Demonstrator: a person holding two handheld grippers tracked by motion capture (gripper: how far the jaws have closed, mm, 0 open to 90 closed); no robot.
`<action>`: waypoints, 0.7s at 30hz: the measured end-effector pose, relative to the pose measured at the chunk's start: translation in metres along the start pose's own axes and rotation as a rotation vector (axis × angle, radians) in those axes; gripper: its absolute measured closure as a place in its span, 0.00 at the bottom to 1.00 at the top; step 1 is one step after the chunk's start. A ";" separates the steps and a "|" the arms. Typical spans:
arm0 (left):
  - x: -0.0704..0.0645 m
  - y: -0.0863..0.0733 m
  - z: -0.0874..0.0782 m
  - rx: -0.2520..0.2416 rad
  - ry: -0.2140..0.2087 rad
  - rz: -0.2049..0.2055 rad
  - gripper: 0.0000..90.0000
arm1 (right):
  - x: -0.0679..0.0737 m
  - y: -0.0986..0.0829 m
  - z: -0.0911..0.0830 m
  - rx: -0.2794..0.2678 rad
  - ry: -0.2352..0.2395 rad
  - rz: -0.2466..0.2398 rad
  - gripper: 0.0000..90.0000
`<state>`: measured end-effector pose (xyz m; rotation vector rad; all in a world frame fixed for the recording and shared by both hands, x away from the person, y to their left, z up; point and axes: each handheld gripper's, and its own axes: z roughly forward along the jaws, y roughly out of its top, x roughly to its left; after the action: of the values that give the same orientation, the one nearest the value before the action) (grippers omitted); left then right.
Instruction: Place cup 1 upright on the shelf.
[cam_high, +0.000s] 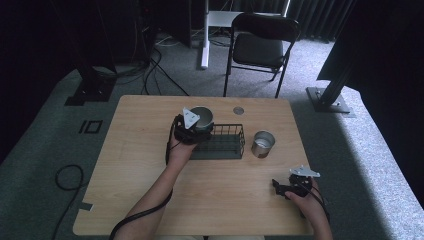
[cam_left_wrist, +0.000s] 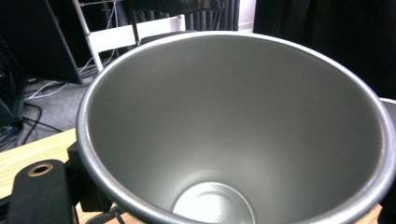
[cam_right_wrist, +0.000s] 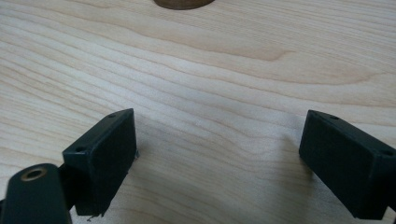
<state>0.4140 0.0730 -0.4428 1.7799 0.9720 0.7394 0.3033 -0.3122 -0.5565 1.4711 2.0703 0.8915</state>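
A grey metal cup (cam_high: 201, 117) hangs over the back left corner of a black wire basket (cam_high: 222, 142) in the middle of the wooden table (cam_high: 130, 165). My left gripper (cam_high: 196, 126) is shut on that cup. In the left gripper view the cup's empty inside (cam_left_wrist: 224, 121) faces the camera, with one black finger (cam_left_wrist: 86, 186) outside its rim at lower left. A second shiny metal cup (cam_high: 262, 143) stands upright on the table just right of the basket. My right gripper (cam_high: 278, 186) rests low near the front right edge, its fingers (cam_right_wrist: 105, 154) wide open over bare wood (cam_right_wrist: 219, 93).
A round grommet (cam_high: 238, 110) sits in the tabletop behind the basket. Beyond the far table edge stand a black folding chair (cam_high: 260, 45) and a white desk leg (cam_high: 205, 40). Cables (cam_high: 150, 70) lie on the carpet at the left.
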 end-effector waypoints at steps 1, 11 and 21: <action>0.000 -0.001 0.001 0.003 -0.002 -0.001 0.17 | 0.000 0.000 0.000 0.000 0.000 0.000 0.12; -0.002 -0.023 0.005 0.039 0.003 -0.012 0.17 | 0.000 0.000 0.000 0.000 0.000 0.000 0.12; -0.001 -0.032 0.007 0.046 -0.001 -0.017 0.17 | 0.000 0.000 0.000 0.000 0.000 0.000 0.12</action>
<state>0.4101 0.0764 -0.4756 1.8101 1.0093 0.7104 0.3033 -0.3122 -0.5565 1.4710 2.0701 0.8914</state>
